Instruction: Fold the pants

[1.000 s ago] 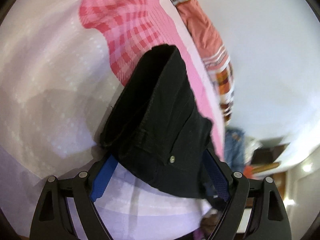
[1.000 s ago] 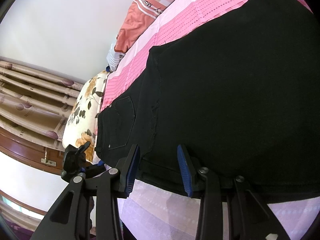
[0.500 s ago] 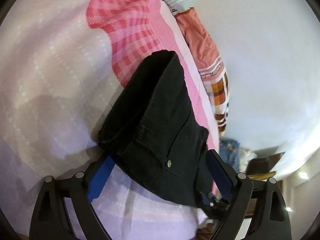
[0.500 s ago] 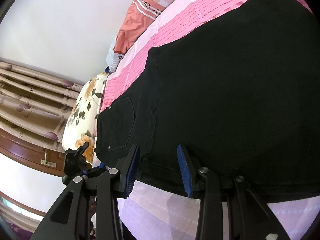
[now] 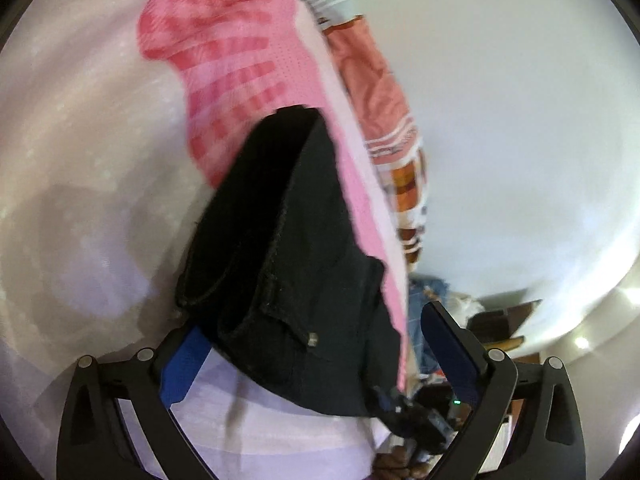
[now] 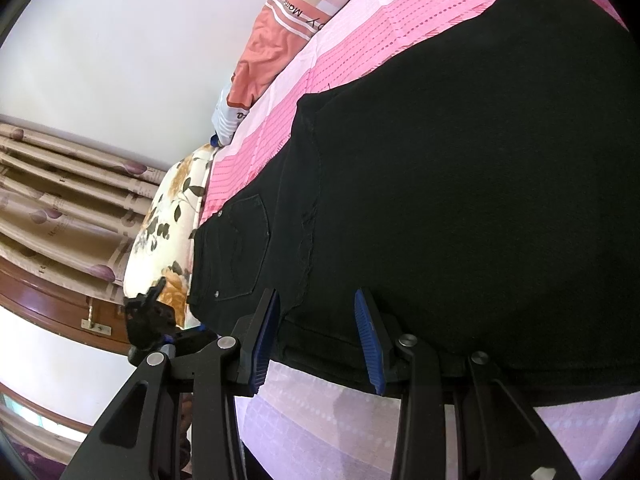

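Black pants [image 6: 460,184] lie spread on a pink and lilac bedsheet [image 6: 360,28], back pocket toward the left. My right gripper [image 6: 316,332] is open, its blue pads straddling the near hem edge of the pants. In the left wrist view the pants [image 5: 296,264] show end-on at the waistband, with a metal rivet. My left gripper [image 5: 316,344] is open wide, one pad on each side of the waistband, not pinching it. The other gripper [image 5: 412,420] shows low right there.
A striped and checked orange pillow [image 6: 296,12] and a floral pillow [image 6: 168,220] lie at the bed's far edge by a white wall. Curtains [image 6: 52,184] and a wooden frame stand left. The bed edge drops off at the right in the left wrist view.
My left gripper has opened wider and drawn nearer the waistband, with some blur. The right gripper has stayed put, open at the hem.
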The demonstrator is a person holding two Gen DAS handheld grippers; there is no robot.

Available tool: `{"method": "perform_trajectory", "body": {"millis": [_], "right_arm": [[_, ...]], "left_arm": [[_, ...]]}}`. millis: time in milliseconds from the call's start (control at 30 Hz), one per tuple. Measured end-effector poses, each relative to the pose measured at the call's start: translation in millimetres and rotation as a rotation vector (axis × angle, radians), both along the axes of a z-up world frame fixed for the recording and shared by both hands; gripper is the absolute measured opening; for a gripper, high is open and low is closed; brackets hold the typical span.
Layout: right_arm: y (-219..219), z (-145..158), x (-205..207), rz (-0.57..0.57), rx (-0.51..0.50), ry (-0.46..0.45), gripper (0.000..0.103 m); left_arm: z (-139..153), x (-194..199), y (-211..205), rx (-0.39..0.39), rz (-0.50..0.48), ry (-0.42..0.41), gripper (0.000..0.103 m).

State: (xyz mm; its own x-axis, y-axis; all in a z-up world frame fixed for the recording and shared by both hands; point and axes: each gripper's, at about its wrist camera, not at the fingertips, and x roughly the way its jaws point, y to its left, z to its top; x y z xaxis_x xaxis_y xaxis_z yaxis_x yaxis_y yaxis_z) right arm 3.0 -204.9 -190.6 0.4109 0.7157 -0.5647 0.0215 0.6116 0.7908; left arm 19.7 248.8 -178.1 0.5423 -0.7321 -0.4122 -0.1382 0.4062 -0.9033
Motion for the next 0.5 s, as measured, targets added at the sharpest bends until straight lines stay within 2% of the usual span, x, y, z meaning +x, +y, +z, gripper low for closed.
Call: {"method": "perform_trajectory", "body": {"millis": [167, 233, 400, 500], "right_arm": [[0.2, 0.4, -1.3, -0.004, 0.002, 0.000, 0.035], [0.2, 0.7, -1.5, -0.005, 0.004, 0.000, 0.035], [0.3, 0.9, -1.6, -0.004, 0.002, 0.001, 0.035], [0.9, 1.3, -2.1, -0.004, 0.001, 0.000, 0.035]], "left_arm": [[8.8, -1.1, -14.0, 0.108, 0.014, -0.004, 0.099], [7.9, -3.0, -16.0, 0.117, 0.032, -0.017, 0.099], [4.0, -2.1, -14.4, 0.083, 0.049, -0.029, 0.099], [-4.2, 1.9, -5.2, 0.009, 0.056, 0.001, 0.099]]}}
